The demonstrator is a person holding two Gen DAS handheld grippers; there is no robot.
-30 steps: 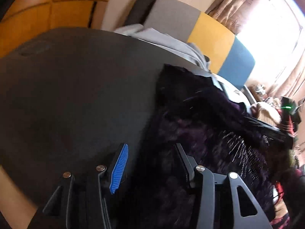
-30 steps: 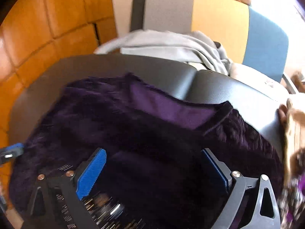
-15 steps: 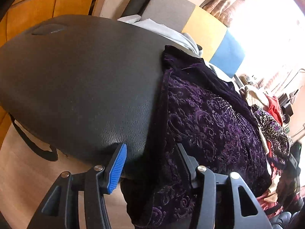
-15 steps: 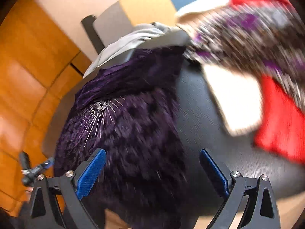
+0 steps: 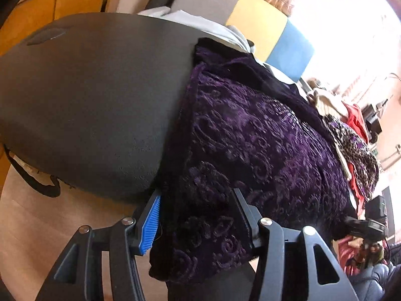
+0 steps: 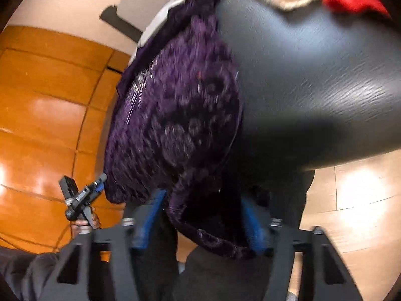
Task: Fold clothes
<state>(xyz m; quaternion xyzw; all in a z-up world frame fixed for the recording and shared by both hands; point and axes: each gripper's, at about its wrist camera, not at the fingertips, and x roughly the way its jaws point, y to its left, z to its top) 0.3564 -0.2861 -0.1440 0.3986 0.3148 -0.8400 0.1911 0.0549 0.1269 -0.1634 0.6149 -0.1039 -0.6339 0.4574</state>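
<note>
A dark purple velvet garment [image 5: 250, 145] with a swirl pattern lies on the black padded surface [image 5: 87, 100], its near hem hanging over the front edge. My left gripper [image 5: 196, 200] is shut on the hem's left part, jaws tightening slightly. In the right wrist view the garment [image 6: 175, 115] is blurred. My right gripper [image 6: 204, 200] is closing on the hem's right part, and fabric fills the gap between its blue pads. The left gripper [image 6: 82, 195] shows at the garment's far corner, the right gripper [image 5: 366, 225] at the other corner.
A pile of other clothes [image 5: 356, 138], red, leopard print and beige, sits on the surface beyond the garment's right side. A grey garment [image 5: 200, 22] lies at the back before a grey, yellow and blue chair back [image 5: 258, 17]. The person's dark trousers [image 6: 213, 276] are below the hem.
The right gripper swung from above the garment down to its near right hem, rolled, and its jaws narrowed around the fabric. The left gripper slid along the front edge, still holding the hem.
</note>
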